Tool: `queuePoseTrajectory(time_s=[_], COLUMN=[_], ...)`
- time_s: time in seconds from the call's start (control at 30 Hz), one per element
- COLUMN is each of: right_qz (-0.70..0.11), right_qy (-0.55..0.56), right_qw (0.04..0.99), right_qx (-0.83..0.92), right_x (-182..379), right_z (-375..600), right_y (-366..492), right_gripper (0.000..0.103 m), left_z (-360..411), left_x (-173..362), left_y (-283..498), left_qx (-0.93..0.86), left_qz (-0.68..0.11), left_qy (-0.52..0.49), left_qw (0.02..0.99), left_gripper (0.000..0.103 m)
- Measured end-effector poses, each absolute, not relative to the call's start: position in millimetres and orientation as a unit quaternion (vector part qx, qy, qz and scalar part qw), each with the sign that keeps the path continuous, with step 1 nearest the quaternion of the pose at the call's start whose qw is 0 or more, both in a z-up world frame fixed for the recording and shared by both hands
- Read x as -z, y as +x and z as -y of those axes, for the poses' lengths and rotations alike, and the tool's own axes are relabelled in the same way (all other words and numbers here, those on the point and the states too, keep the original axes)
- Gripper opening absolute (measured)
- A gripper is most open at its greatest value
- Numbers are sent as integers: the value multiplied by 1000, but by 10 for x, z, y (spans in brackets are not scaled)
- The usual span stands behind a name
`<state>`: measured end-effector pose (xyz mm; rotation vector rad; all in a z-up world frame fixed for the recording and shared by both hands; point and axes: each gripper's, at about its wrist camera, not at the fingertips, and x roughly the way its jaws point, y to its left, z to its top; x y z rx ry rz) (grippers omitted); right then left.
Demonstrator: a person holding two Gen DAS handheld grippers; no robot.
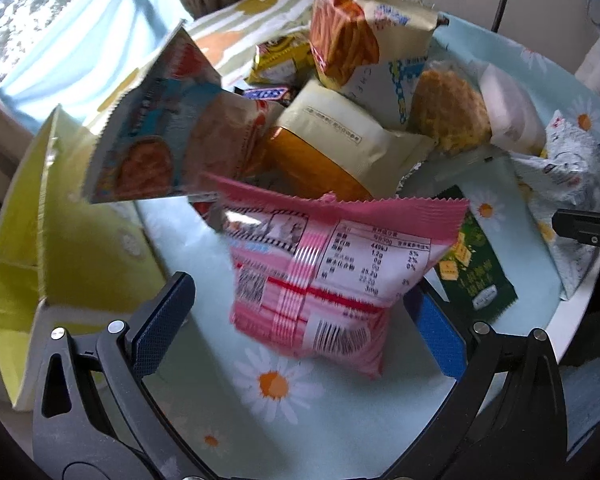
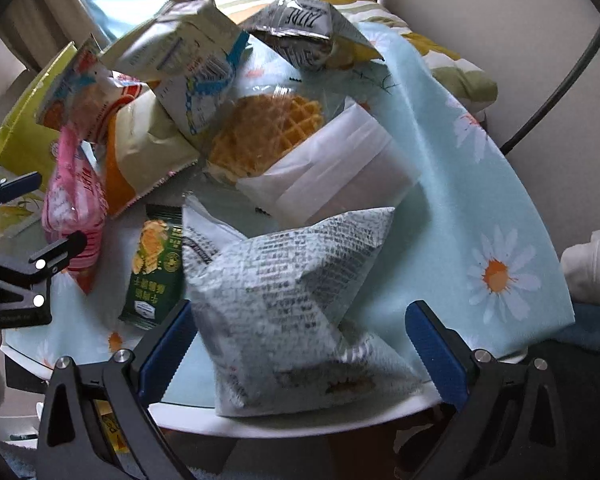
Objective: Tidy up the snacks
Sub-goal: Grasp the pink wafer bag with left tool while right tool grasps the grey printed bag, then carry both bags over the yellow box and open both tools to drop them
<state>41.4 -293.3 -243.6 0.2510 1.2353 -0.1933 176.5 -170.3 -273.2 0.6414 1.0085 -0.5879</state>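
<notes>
Snack pile [image 1: 340,128], far packets seemingly half-hidden

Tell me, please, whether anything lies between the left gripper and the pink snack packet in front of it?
Nothing visible does. The left gripper stands open, with the pink snack packet already between its fingers and only the daisy-print tablecloth beneath. The rest of the snack pile lies behind the packet, and the green biscuit packet beside it.

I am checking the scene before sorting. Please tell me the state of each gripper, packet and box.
left gripper: open, around pink packet, pads apart from it
right gripper: open, around newsprint packet
pink packet: sealed, lying on the cloth
newsprint packet: sealed, puffed
waffle packet: sealed, clear wrapper
yellow-green box: open
</notes>
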Motion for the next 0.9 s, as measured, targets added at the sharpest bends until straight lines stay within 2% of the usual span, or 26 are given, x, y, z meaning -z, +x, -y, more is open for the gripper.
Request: queuePoseTrajectory(time_s=[0.07,0.17,0.2,0.23,0.27,0.37,0.43,0.57,0.77,0.9], right_qz=[-582,-589,-589,-588,-589,-588,-586,-584,-569,-551], right_qy=[115,119,121,118,116,111,116,130,138,144], right_qw=[800,796,796,797,797,798,798,797,806,818], right_qx=[85,75,74,74,74,73,73,77,81,81], right_x=[2479,2539,2549,2554,2542,2503,2491,2472,2306,2093], right_z=[2957,2978,2975,2976,2967,2921,2909,2922,2900,2884], right_y=[432,454,469,469,480,428,404,378,356,357], right_gripper=[91,84,84,82,80,71,66,59,59,59], left_z=[1707,1686,1678,1676,1664,1603,1552,1422,1347,1210], left_x=[2786,2839,2852,2864,2886,2873,2833,2755,2508,2141], left_y=[1819,1887,1901,1917,1931,1928,1914,1837,1699,1614], left_qx=[276,286,289,290,291,293,294,289,285,288], left_qz=[-473,-487,-492,-498,-506,-502,-502,-505,-498,-485], left_qy=[296,278,271,266,263,253,249,244,232,209], left_qw=[783,777,775,772,768,773,775,776,786,799], left_gripper=[103,102,97,84,78,74,67,65,64,64])
